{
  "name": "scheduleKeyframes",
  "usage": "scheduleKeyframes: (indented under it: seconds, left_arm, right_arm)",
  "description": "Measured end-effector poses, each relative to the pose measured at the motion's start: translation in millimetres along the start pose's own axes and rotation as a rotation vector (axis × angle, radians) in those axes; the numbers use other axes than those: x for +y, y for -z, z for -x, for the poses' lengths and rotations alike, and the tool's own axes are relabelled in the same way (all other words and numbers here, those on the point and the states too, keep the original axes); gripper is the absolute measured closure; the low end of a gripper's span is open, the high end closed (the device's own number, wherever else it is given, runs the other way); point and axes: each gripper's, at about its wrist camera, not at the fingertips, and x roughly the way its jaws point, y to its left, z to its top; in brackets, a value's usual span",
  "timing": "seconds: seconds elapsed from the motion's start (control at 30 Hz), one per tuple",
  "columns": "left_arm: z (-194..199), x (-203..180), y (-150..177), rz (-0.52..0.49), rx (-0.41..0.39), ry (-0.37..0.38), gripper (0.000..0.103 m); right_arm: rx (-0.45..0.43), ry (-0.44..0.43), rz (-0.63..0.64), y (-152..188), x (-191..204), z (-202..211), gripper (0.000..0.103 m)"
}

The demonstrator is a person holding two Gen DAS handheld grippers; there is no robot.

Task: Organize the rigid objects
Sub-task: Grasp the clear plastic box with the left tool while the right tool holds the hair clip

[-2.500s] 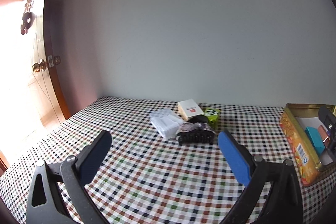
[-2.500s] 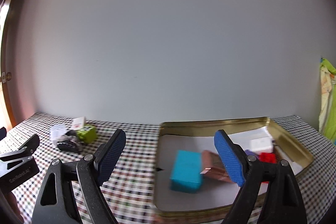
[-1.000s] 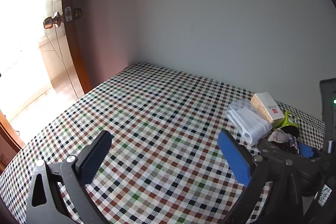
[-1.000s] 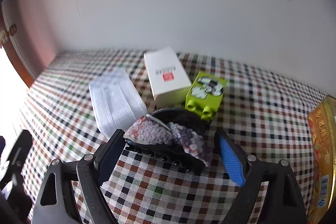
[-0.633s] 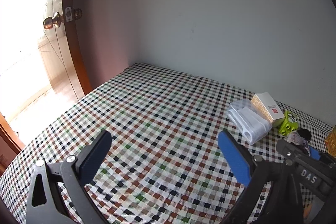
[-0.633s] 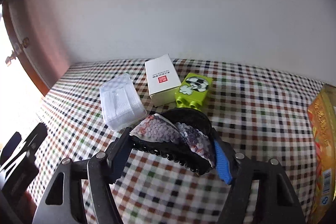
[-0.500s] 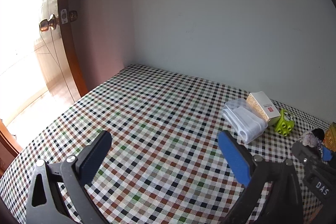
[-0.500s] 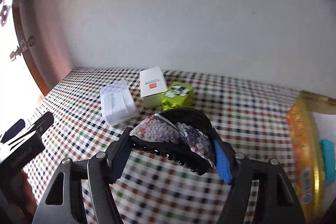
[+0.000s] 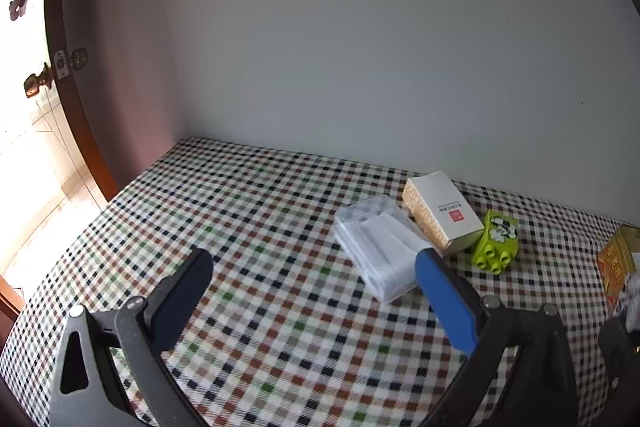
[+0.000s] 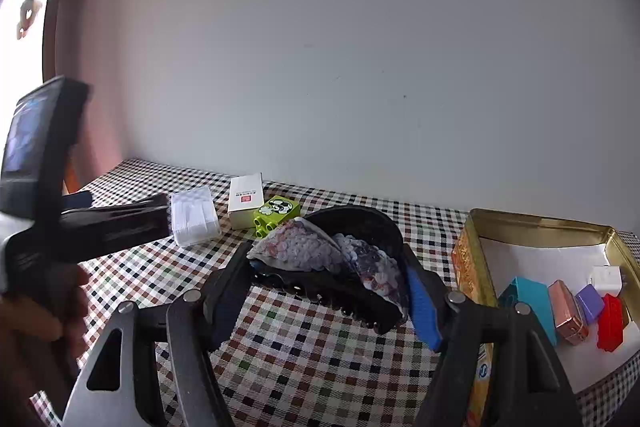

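Right wrist view tells me the main news: my right gripper (image 10: 328, 291) has just closed its jaws on the hair clip (image 10: 332, 267), the black one with the sequinned bow, and the pads now press on both its ends. A second ago the clip lay on the checked cloth (image 10: 304, 367) in front of the white box (image 10: 245, 199) and the green brick (image 10: 276, 213); now it rides clear of the cloth, and the tin (image 10: 472, 267) has swung into view on the right. Inside the tin I can see a teal block (image 10: 528, 297), a copper one, a purple one, a red one and a white one, so several pieces are already sorted.

From the left wrist view, my left gripper (image 9: 312, 291) stands wide with nothing between its pads, above the cloth just short of the clear case (image 9: 380, 251). That camera has swung toward the pile since a second ago.

I judge the pick done and the carry to the tin under way. Left on the cloth: case, box and brick, grouped close together. The clip is held by its ends, so a tilt could let it slip.
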Motion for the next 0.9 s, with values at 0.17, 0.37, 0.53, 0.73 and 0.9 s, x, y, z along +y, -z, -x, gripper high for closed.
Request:
scheduleKeyframes:
  seconds: [0.17, 0.37, 0.53, 0.73, 0.9]
  left_arm:
    - [-34, -26, -16, 0.057, 0.071, 0.053, 0.001]
    - [-74, -27, -16, 0.126, 0.197, -0.018, 0.009]
    - [-83, -19, -14, 0.15, 0.246, -0.025, 0.012]
    - [-76, -13, -12, 0.113, 0.227, 0.009, 0.049]
    - [-54, -8, -4, 0.129, 0.195, 0.026, 0.049]
  right_arm:
    - [0.0, 0.008, -0.026, -1, -11, 6, 0.031]
    - [0.037, -0.007, -0.092, -2, -22, -5, 0.031]
    - [0.067, -0.019, -0.118, -3, -28, -14, 0.031]
    - [0.08, -0.023, -0.122, -3, -28, -19, 0.031]
    - [0.06, -0.01, -0.117, -3, -23, -28, 0.031]
